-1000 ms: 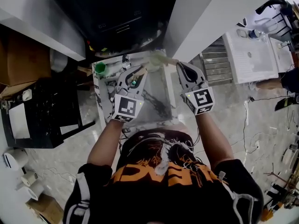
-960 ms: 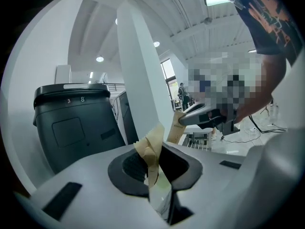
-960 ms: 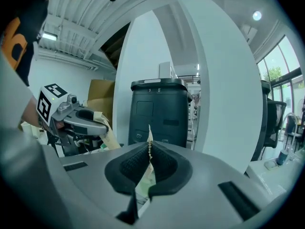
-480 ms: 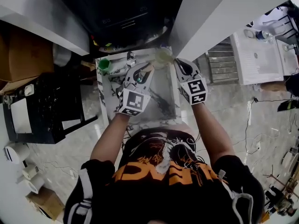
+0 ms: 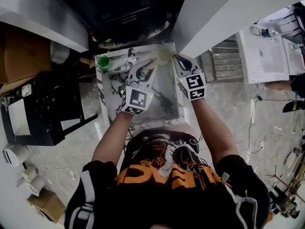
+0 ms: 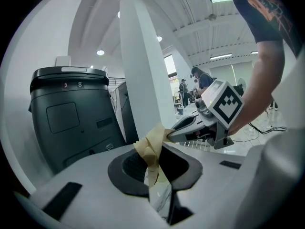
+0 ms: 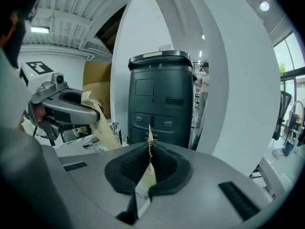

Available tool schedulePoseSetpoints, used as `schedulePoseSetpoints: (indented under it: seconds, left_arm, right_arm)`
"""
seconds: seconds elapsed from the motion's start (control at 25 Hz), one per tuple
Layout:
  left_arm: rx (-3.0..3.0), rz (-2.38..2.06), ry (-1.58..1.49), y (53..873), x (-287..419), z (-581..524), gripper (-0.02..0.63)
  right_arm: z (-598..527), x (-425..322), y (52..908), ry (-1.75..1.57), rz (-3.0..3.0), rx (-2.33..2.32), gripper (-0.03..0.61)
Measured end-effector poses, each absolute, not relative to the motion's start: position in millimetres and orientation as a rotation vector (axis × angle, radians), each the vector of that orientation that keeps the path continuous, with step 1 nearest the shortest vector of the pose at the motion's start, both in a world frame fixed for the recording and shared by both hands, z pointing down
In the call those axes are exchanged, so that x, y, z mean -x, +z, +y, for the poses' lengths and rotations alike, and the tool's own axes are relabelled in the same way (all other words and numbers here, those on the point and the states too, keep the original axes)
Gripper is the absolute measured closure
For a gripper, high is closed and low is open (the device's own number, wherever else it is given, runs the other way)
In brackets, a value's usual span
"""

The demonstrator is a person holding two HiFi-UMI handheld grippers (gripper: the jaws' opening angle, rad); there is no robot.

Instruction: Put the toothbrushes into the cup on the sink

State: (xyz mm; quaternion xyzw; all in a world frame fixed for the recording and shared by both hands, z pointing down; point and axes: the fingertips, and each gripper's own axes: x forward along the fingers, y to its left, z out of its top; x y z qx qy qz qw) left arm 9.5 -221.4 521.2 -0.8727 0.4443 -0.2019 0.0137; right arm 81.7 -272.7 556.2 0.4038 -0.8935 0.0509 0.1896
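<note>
you're holding tan paper wrapper [image 6: 151, 149] over sink [image 5: 169, 97], left gripper [image 5: 151, 66] clamping one end, right gripper [image 5: 175, 57] pinching other end.

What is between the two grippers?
A tan paper wrapper, pinched at one end by the left gripper and at the other by the right gripper; both gripper views show it.

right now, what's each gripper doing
Left gripper: closed on the paper wrapper.
Right gripper: closed on the same paper wrapper's thin edge.
</note>
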Motion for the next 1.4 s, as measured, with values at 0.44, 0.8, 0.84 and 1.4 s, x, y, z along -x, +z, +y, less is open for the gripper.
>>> schedulePoseSetpoints:
  seconds: [0.44, 0.8, 0.84, 1.4]
  left_arm:
    - [2.739, 1.417, -0.605, 527.2, -3.7, -220.7, 0.54]
    - [2.718, 1.446, -0.54, 500.9, 0.9, -213.9, 0.54]
    - [2.715, 1.45, -0.524, 494.9, 1.6, -213.7, 0.54]
    - [2.654, 1.495, -0.402, 448.2, 21.2, -182.8, 0.54]
  right_arm:
    - [-255.7, -73.9, 555.7, 0.139, -2.567, -1.024, 0.316]
    - [-237.2, -55.0, 505.5, 0.049, -2.672, -1.002, 0.325]
    - [-235.4, -52.3, 498.4, 0.039, -2.686, -0.999, 0.325]
    - [-189.5, -5.6, 439.9, -0.023, -2.853, -0.82, 0.434]
